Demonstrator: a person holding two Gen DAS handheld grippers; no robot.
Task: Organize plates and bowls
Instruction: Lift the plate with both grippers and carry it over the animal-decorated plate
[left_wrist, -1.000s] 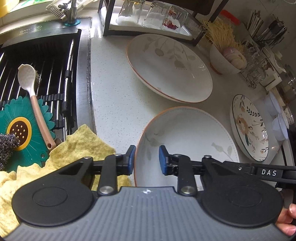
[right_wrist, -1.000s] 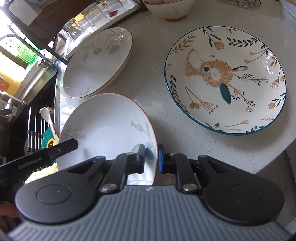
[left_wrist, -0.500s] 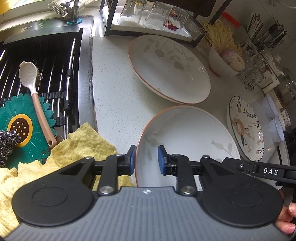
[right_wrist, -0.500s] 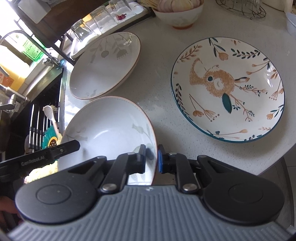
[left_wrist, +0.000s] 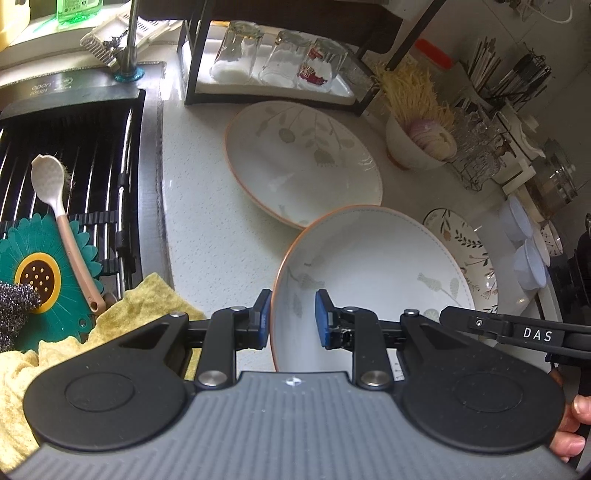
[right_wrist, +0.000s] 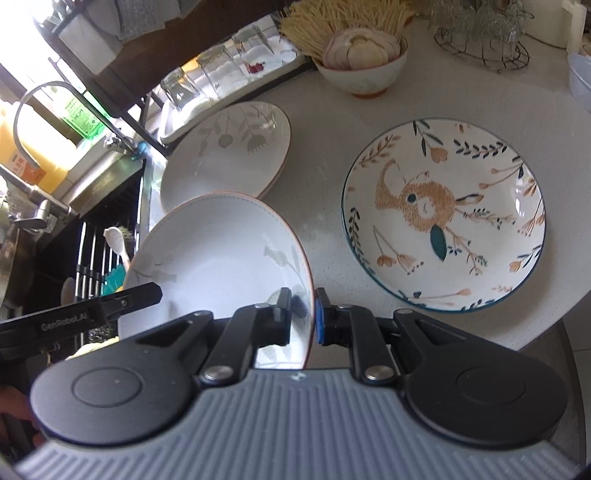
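Spanning the whole scene, the pale speckled worktop carries the crockery beside a dark sink rack. On it, at the right, lies a patterned plate with an animal design. Toward the back lies a white leaf-print plate, flat and untouched. A matching white plate is raised off the worktop and tilted, its far rim overlapping the resting one in both views; whether the two touch cannot be told. Behind stands a small bowl filled with food.

The left hand-held gripper straddles the raised plate's left rim; its outer pad meets the edge, but the inner pad seems to stand clear, so a firm clamp cannot be confirmed. The right hand-held gripper is clenched on the opposite rim.

Likely hazards: with only thin rim contact on glazed ware, the plate could pivot or slip out if the two hands rise unevenly. Lowered off-centre onto its twin, it could strike the rim and chip, or slide toward the sink.
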